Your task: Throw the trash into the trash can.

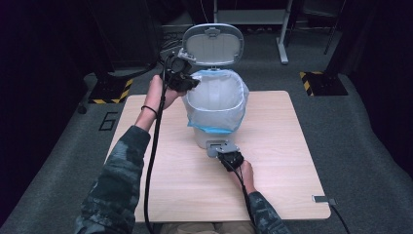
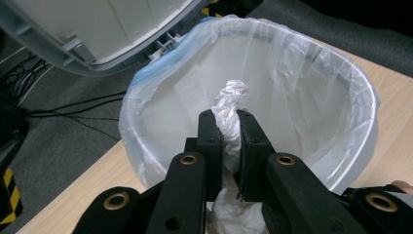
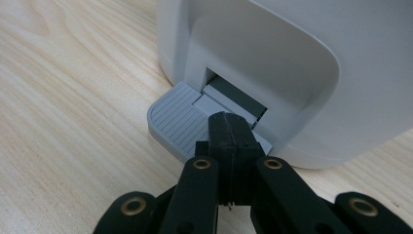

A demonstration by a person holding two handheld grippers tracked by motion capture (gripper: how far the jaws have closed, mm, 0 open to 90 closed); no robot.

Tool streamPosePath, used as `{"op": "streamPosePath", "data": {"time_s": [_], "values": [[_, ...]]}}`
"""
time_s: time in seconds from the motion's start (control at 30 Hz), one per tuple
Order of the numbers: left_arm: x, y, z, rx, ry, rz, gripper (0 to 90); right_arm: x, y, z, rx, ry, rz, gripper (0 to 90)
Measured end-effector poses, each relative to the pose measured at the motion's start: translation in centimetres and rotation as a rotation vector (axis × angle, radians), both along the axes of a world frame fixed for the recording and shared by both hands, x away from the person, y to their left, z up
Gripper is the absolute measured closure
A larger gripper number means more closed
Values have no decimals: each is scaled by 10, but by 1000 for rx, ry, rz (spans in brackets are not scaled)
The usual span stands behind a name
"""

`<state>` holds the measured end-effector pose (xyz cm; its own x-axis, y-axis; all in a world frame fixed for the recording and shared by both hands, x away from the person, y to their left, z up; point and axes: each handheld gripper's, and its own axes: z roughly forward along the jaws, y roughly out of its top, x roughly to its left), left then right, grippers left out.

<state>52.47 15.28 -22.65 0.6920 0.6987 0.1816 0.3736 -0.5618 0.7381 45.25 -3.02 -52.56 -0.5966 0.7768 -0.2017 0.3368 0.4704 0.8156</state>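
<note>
A white pedal bin (image 1: 207, 137) stands mid-table with its grey lid (image 1: 213, 45) swung up. A clear bin liner (image 1: 216, 100) with a blue hem lines it (image 2: 302, 83). My left gripper (image 1: 184, 78) hovers at the bin's left rim, shut on a crumpled white tissue (image 2: 230, 105) held over the opening; in its own view the left gripper (image 2: 229, 119) pinches the wad. My right gripper (image 1: 229, 157) is shut with its tips (image 3: 230, 122) resting on the grey foot pedal (image 3: 176, 119) at the bin's front base.
The bin sits on a light wooden table (image 1: 282, 146). A small grey item (image 1: 324, 199) lies at the table's near right corner. Cables trail from both grippers. Yellow-black floor markers (image 1: 319, 82) and a metal stand (image 1: 282, 46) are beyond the table.
</note>
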Motion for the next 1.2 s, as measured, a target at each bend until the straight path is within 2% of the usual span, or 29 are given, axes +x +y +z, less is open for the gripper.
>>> {"op": "streamPosePath", "data": {"time_s": [0.23, 0.47, 0.97, 1.13, 1.2], "values": [[8, -14, 2, 39, 29, -14, 825, 0, 0, 0, 1, 1, 0, 900], [16, -30, -4, 79, 68, -27, 824, 0, 0, 0, 1, 1, 0, 900], [31, -54, -24, 131, 144, -29, 820, 0, 0, 0, 1, 1, 0, 900], [39, -58, -33, 120, 156, -20, 813, 0, 0, 0, 0, -1, 0, 900], [42, -60, -37, 129, 162, -21, 813, 0, 0, 0, 1, 0, 1, 900]]}}
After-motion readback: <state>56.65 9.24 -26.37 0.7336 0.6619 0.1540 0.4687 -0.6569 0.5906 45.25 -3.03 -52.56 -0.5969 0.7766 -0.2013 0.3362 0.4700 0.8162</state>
